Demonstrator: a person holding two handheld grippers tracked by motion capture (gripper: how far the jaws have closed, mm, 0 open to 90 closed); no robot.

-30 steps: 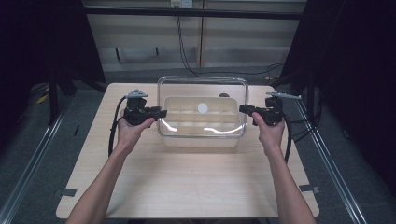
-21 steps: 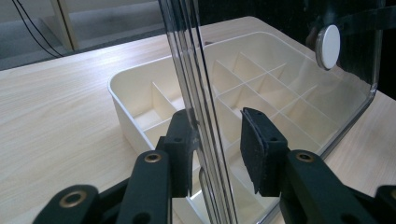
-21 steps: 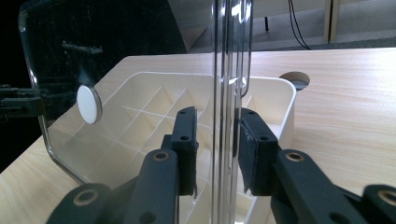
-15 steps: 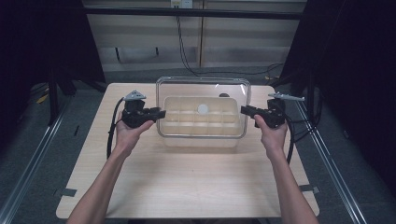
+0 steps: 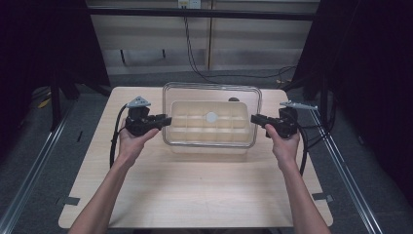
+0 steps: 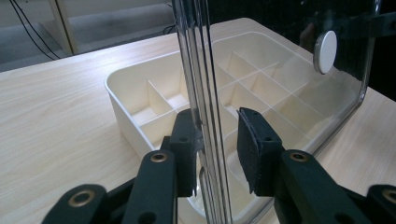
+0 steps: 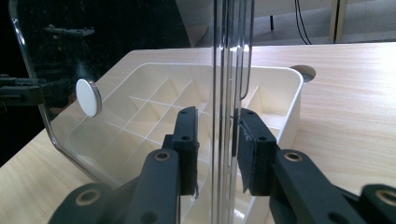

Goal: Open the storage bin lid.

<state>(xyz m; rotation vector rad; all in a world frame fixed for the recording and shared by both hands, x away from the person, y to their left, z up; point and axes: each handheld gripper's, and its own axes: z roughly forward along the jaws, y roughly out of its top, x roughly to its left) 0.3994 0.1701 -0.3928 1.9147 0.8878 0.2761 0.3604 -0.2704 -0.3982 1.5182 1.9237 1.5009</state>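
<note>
clear lid held at both ends above the divided box

at the left of the high view, the left gripper [image 5: 163, 120] sits in the person's left hand [image 5: 131, 141], its jaws turned inward toward the middle of the table [image 5: 204, 195]. in the left gripper view its two black pads [image 6: 254, 151] stand on either side of the edge of the clear lid [image 5: 212, 92]; the jaws have just been closing with that edge between them, and they are now clamped on the lid's short left end.

in the middle, the lid is a transparent rounded rectangle with a small white round knob [image 5: 211, 117] at its centre. it is held raised over the cream divided box [image 5: 210, 131], which rests on the wooden table toward its far side. the box's rows of small compartments show through the lid, and the left gripper view shows those in sight with nothing in them.

at the right, the right gripper [image 5: 254, 119], held in the person's right hand [image 5: 285, 144], faces inward as well. in the right gripper view its pads [image 7: 252, 149] bracket the lid's opposite short edge and are closed on it, with the knob [image 7: 88, 97] off to the side and the box [image 7: 280, 93] beyond.
</note>
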